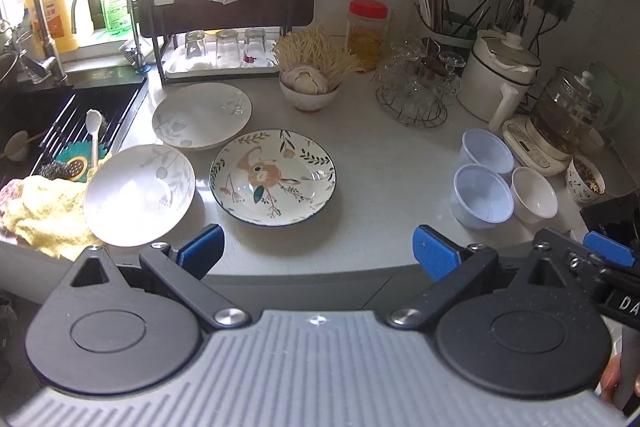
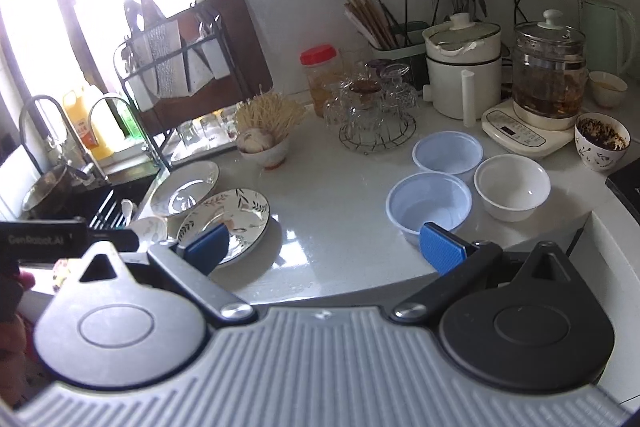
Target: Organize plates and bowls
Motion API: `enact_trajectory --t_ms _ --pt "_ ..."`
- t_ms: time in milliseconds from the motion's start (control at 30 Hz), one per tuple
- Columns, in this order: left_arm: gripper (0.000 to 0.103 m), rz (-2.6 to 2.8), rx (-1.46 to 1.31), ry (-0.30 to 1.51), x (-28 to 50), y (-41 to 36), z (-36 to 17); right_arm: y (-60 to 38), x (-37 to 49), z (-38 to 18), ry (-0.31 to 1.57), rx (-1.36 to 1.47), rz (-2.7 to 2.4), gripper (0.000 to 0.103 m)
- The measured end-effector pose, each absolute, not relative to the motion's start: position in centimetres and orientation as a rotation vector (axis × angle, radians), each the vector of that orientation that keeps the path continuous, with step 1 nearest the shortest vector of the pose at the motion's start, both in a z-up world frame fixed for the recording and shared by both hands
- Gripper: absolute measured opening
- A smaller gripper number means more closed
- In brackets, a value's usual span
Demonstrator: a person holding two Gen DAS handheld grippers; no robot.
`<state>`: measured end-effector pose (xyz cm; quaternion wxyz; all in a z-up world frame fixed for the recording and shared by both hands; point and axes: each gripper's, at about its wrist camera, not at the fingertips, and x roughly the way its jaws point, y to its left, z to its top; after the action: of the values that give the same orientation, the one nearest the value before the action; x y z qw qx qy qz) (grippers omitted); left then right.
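Three plates are grouped at the left of the pale stone counter (image 1: 380,155), beside the sink: a round ceramic plate with a dark rim and an orange floral print (image 1: 273,177), a white plate with a grey leaf pattern (image 1: 202,115) just behind it, and a second white leaf-patterned plate (image 1: 139,195) that is tilted, its left edge propped on a crumpled yellow cloth (image 1: 44,211). The bowls are set well apart at the right: two translucent bluish plastic bowls (image 2: 429,205) (image 2: 448,151) and a plain white ceramic bowl (image 2: 512,187), close together, near an electric kettle base. Nothing is stacked yet, so the sorting is judged to be barely begun.

The left gripper (image 1: 318,251) is held back at the counter's front edge, its blue-padded fingers spread wide and empty, facing the floral plate. The right gripper (image 2: 324,245) is likewise spread and empty, its right pad overlapping the nearer plastic bowl in view; contact cannot be told. The propped plate is judged likely to slip if nudged.
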<state>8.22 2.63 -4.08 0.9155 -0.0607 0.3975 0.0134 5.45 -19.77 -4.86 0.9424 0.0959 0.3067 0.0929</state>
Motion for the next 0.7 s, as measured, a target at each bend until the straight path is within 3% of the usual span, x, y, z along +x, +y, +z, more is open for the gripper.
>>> enact_trajectory --t_ms 700 --pt "0.102 -0.065 -0.132 0.840 17.2 16.3 -5.1 -7.3 11.4 -4.4 0.612 0.181 0.154 0.103"
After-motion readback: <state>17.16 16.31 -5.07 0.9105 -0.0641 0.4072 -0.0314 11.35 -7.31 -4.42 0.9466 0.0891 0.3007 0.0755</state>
